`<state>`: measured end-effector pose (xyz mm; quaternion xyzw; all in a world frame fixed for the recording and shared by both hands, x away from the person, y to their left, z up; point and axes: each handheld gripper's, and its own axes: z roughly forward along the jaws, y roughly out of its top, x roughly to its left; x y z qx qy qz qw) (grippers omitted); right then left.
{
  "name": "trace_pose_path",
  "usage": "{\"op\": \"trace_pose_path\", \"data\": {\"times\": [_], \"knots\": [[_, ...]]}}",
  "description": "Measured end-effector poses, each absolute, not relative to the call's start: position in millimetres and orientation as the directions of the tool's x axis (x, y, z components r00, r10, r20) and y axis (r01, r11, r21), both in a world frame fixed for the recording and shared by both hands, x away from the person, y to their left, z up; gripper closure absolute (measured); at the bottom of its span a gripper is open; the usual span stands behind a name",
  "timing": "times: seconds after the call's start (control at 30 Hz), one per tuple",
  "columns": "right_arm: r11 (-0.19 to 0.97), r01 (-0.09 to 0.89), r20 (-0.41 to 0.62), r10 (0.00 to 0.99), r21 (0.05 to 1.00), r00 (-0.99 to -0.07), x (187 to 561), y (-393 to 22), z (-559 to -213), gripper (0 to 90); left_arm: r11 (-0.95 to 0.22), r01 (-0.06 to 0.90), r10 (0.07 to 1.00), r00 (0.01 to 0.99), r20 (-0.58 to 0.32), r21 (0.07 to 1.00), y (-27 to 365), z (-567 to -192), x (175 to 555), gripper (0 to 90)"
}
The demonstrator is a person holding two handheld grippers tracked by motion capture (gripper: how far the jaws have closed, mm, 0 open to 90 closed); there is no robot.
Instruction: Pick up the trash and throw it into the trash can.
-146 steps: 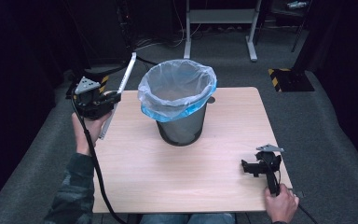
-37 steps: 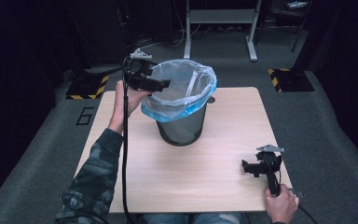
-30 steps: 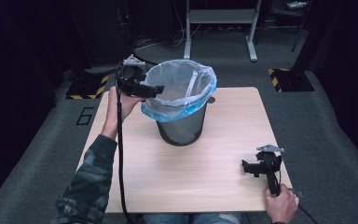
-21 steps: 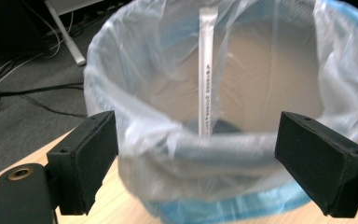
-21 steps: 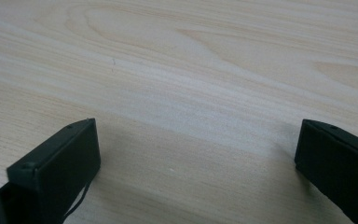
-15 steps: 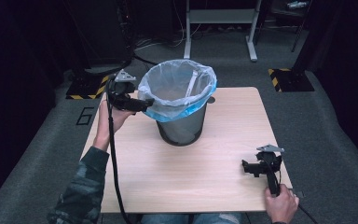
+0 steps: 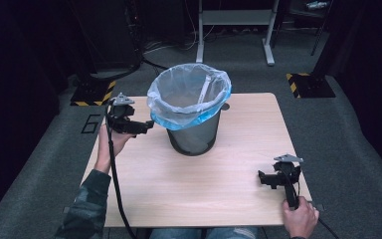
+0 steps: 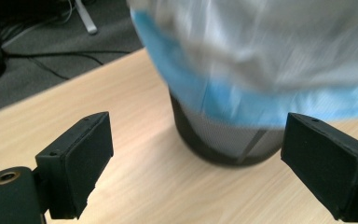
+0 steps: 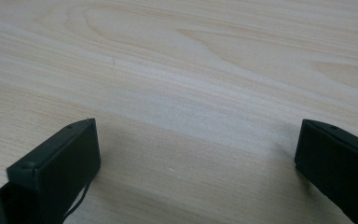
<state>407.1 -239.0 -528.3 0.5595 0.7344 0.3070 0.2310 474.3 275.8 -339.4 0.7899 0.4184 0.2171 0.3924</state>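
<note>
1. Left gripper (image 7: 146, 125): jaws spread wide with nothing between them, having just been opening; held above the table (image 7: 229, 199).
2. Bin (image 7: 193, 134) with blue-edged liner (image 7: 179, 115): just ahead of its jaws, not touching.
3. Right gripper (image 7: 263, 179): jaws spread, empty, low over the tabletop, well apart from the bin.

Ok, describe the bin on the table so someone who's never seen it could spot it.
Look at the light wooden table. Toward its far edge stands a dark mesh wastebasket, the tallest thing there, lined with a clear bag whose blue hem folds over the rim.
</note>
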Motion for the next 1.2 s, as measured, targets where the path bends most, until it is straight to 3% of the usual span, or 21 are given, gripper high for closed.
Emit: {"op": "trace_pose_path", "data": {"times": [0.33,0.73,0.97,1.2], "knots": [[0.184,0.682,0.007,0.964,0.707,-0.267,406.8,-239.0,-528.1,0.0,-0.301,0.562,0.866,0.499,-0.026,0.771,301.9,-399.5,461.7,8.7],[0.183,0.683,0.004,0.965,0.707,-0.264,406.8,-238.9,-528.2,0.0,-0.221,0.675,0.920,0.384,-0.080,0.703,331.4,-502.9,440.4,2.0],[0.183,0.683,0.005,0.965,0.707,-0.263,406.8,-238.9,-528.2,0.0,-0.187,0.689,0.937,0.339,-0.084,0.700,340.3,-525.2,431.9,0.0],[0.182,0.680,0.004,0.965,0.710,-0.261,406.7,-238.7,-528.4,0.0,-0.222,0.658,0.944,0.329,-0.009,0.720,338.8,-531.3,424.4,0.0]]}}
